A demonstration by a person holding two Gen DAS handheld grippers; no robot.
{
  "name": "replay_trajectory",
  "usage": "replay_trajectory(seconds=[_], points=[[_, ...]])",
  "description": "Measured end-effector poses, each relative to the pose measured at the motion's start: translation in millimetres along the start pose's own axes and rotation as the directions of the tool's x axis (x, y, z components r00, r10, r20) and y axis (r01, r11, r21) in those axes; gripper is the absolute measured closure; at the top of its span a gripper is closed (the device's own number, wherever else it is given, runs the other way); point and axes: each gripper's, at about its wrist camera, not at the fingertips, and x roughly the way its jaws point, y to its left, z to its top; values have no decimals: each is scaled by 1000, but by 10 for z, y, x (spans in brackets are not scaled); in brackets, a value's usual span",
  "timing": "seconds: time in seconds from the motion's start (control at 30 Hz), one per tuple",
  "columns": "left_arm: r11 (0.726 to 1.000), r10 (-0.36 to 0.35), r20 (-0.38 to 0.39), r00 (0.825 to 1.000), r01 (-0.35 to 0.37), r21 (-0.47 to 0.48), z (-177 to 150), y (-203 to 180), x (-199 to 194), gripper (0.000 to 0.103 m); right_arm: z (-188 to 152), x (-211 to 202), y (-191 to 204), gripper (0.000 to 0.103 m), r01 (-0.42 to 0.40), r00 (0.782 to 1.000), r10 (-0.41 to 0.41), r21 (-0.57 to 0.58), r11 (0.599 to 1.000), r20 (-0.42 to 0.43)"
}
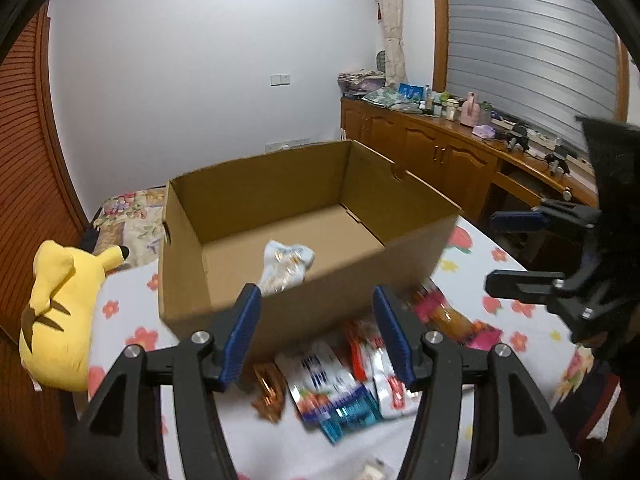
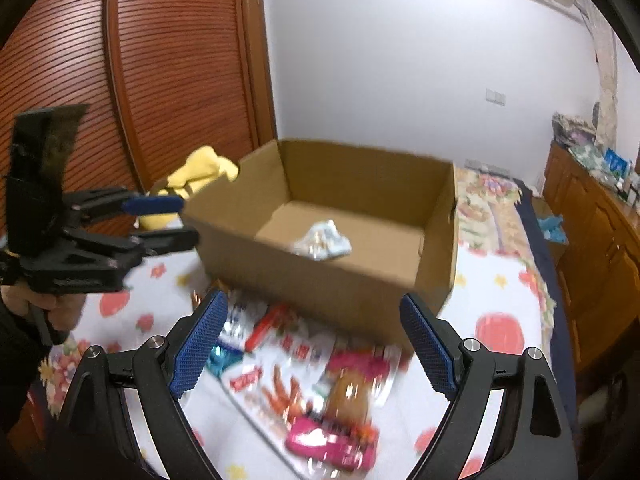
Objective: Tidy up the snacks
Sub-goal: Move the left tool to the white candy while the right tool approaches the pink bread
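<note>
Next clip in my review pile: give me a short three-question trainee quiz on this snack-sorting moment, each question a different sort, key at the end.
1. True or false: the open brown cardboard box already holds one pale crinkly snack packet.
2. Multiple choice: the pile of loose colourful snack packets lies (A) inside the box, (B) on the flower-print bedsheet in front of the box, (C) on the wooden sideboard.
3. Fill in: the left gripper and the right gripper are both ____, and neither holds anything.

Key: 1 true; 2 B; 3 open.
</note>
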Motion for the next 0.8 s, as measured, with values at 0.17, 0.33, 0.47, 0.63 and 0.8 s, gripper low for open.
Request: replay_trajectory(seconds=[0.17,0.33,0.47,0.63,0.8], points=[[1000,-1,-5,1000,1,-2,-285,-90,-135,42,-290,-37,-8,17,14,1000,-13,39,999,-28],[1000,3,-33,999,-4,-17,-553,-121,-140,41,-492,-30,-73,20,36,998,-33,66,997,-54],[999,8,-57,998,-10,-31,-807,-156,-85,39,-587,53,-136,23,49,996,-43,83,995,-79],[999,15,-95,995,-18,-34,-1071,-192,-16,39,-650,211,-182,26,57,993,-46,92,994,-112],[999,15,-116,993,-18,-28,-1252,-212,-2,39,-682,405,-222,28,53,988,-36,109,993,-150]])
